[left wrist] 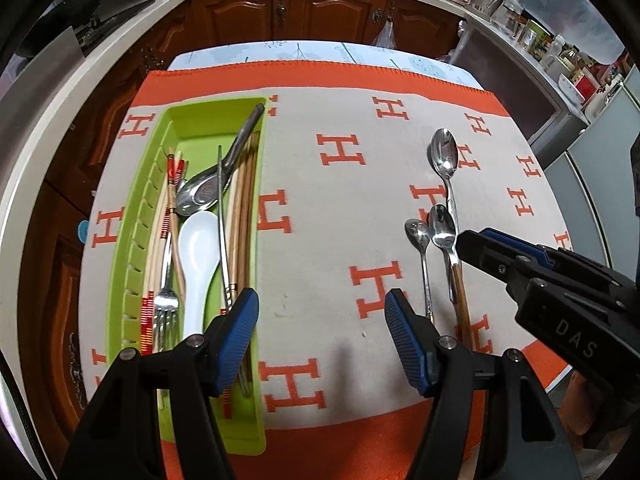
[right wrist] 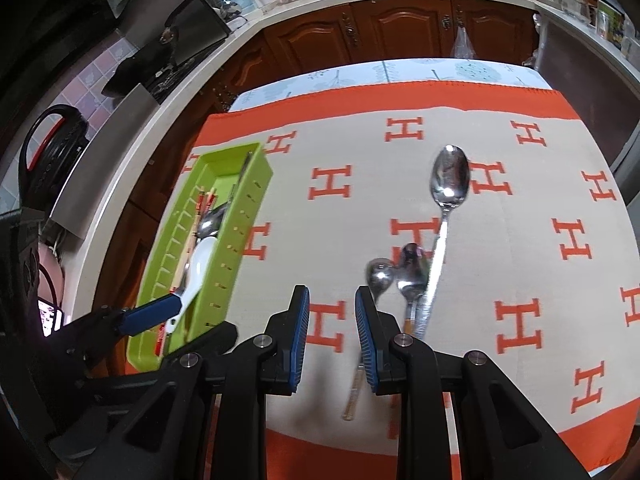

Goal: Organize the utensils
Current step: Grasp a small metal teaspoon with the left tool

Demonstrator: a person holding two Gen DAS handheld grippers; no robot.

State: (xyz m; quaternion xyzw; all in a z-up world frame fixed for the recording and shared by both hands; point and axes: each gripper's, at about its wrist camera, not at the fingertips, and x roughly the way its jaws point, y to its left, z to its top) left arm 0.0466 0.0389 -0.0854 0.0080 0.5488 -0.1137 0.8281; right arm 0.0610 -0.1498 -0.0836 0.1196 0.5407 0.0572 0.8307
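Observation:
A green tray [left wrist: 132, 240] on the left holds chopsticks, a fork [left wrist: 166, 304], a white ceramic spoon [left wrist: 198, 248] and a metal spoon [left wrist: 204, 192]. My left gripper [left wrist: 322, 340] hangs open just right of the tray, above bare cloth, with nothing between its fingers. Three metal spoons lie on the cloth to the right: a large one [right wrist: 450, 178], a wooden-handled one [right wrist: 412, 272] and a small one [right wrist: 380, 274]. My right gripper [right wrist: 333, 336] hovers just left of their handles, its pads a narrow gap apart and holding nothing.
An orange and beige cloth [left wrist: 340, 208] with an H pattern covers the table. Wooden cabinets [left wrist: 288, 12] and a white counter with kitchenware curve around the far side. A steel appliance [left wrist: 516, 80] stands at the table's right corner.

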